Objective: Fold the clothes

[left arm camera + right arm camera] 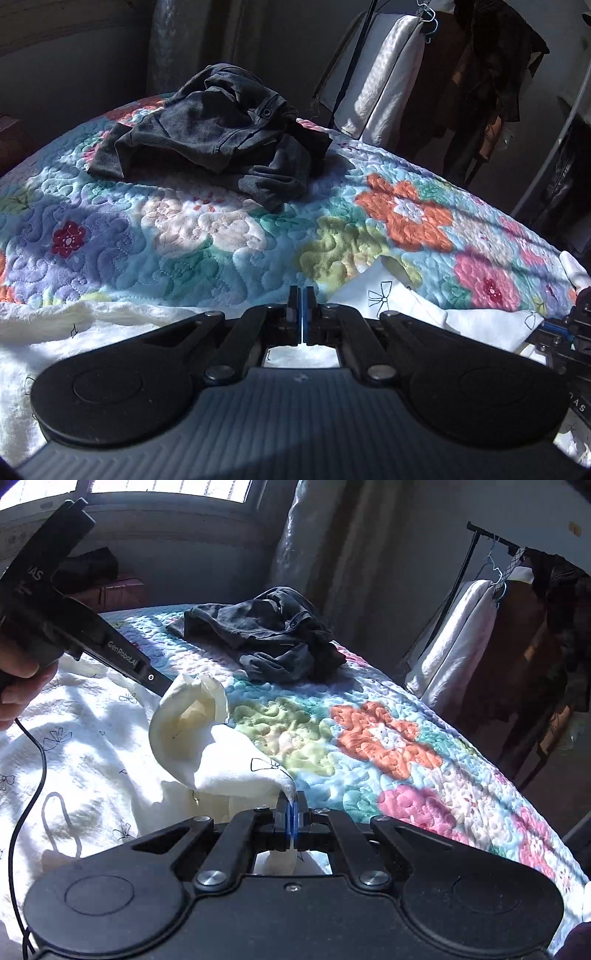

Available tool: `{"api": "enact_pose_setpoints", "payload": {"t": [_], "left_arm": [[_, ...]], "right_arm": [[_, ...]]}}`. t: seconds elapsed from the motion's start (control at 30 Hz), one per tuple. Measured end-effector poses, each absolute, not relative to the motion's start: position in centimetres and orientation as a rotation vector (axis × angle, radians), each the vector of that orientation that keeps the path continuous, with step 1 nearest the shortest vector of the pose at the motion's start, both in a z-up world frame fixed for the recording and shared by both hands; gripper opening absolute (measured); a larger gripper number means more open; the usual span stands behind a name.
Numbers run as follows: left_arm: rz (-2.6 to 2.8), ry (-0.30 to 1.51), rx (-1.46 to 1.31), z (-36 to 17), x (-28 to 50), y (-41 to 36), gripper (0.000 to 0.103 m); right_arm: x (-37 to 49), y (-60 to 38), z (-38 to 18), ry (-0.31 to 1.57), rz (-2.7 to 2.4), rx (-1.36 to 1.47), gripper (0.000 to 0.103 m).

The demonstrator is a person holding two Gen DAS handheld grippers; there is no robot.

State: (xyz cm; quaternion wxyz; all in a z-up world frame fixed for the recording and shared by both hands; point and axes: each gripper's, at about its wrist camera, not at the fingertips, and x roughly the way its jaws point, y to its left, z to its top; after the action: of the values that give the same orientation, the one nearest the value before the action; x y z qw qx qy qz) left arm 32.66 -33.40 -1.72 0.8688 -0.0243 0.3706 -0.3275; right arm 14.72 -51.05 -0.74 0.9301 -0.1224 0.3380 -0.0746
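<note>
Hard sunlight from the window (166, 487) at upper left, blown out. Quilt (229, 236) dappled with bright patches and dark shadow bands. White cloth (92, 746) near glare, cable shadow on it. Background rack (517, 627) dim. Strong fisheye bending, dark vignette at corners. Focus mostly sharp, slight softness at edges.

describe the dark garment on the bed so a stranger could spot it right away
On the floral quilt, look toward the far end near the curtain. The crumpled dark grey garment lies there in a heap, unlike the white bow-print cloth spread at the near edge.
</note>
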Motion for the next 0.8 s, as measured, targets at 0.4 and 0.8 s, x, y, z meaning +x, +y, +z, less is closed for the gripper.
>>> {"api": "enact_pose_setpoints", "payload": {"t": [0.4, 0.8], "left_arm": [[-0.700, 0.856, 0.033, -3.6, 33.0, -36.0, 0.037], [-0.744, 0.971, 0.035, -5.9, 33.2, -37.2, 0.054]], "right_arm": [[21.5, -64.1, -1.9, 0.796, -0.362, 0.047, 0.006], [17.7, -62.2, -0.5, 0.667, -0.304, 0.299, 0.049]]}}
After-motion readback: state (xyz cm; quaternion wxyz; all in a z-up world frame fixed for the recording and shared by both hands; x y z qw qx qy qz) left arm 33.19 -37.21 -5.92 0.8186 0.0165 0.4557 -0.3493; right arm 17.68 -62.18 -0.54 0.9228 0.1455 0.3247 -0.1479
